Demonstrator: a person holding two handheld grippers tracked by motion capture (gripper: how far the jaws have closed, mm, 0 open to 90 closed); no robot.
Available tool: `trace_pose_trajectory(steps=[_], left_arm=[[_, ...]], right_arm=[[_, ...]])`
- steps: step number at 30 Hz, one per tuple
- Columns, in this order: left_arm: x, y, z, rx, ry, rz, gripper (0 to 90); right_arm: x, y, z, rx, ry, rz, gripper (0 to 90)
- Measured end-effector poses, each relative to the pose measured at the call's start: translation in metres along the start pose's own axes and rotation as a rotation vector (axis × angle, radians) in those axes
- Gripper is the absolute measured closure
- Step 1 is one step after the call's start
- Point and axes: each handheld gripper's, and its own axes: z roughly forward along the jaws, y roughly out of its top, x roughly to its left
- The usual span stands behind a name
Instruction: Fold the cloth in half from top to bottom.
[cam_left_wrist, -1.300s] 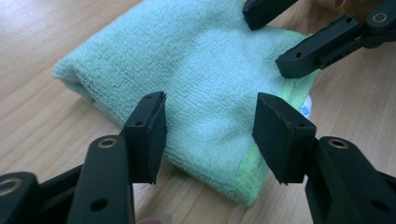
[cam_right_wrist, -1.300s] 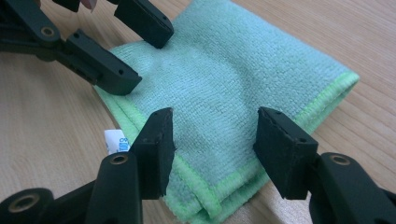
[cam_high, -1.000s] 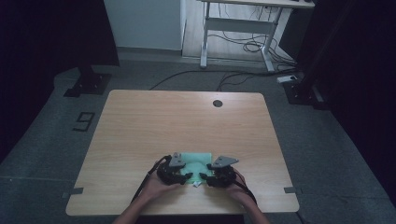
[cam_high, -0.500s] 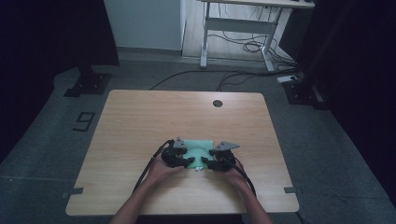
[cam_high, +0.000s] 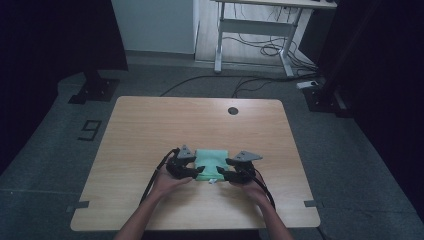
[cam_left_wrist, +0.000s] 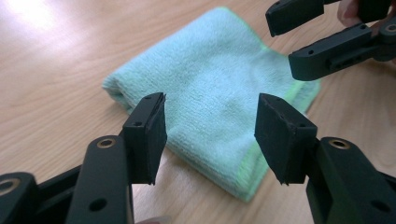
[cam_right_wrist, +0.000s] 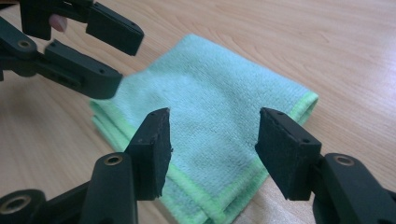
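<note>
Folded green cloth (cam_high: 211, 160) near the tabletop's (cam_high: 150, 125) front edge. Left gripper (cam_left_wrist: 210, 135) and right gripper (cam_right_wrist: 212, 144) flank it, jaws apart, just opening, holding nothing.

Folded green cloth (cam_high: 211, 164) lies flat on table (cam_high: 150, 125) between left gripper (cam_high: 196, 171) and right gripper (cam_high: 224, 175); grippers close together, little room between; far half of table bare, lots of room; left and right sides bare too.
</note>
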Motion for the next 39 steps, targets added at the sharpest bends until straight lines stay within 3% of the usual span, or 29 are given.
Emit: trace_pose_trajectory(steps=[10, 19, 29, 35, 39], left_arm=[[-0.008, -0.009, -0.032, -0.044, 0.04, -0.016, 42.4], [-0.017, -0.037, -0.052, -0.08, 0.062, -0.062, 41.5], [-0.032, -0.07, -0.071, -0.064, 0.073, -0.061, 40.6], [-0.031, -0.085, -0.076, -0.059, 0.098, -0.078, 40.5], [-0.029, -0.086, -0.076, -0.05, 0.109, -0.076, 40.3]], right_arm=[[0.006, -0.003, -0.017, -0.031, -0.001, -0.003, 43.4], [0.009, -0.025, -0.045, -0.072, -0.016, 0.034, 43.3], [0.015, -0.051, -0.076, -0.068, -0.04, 0.047, 42.4], [0.018, -0.065, -0.089, -0.061, -0.043, 0.057, 41.0], [0.018, -0.071, -0.091, -0.069, -0.045, 0.067, 40.7]])
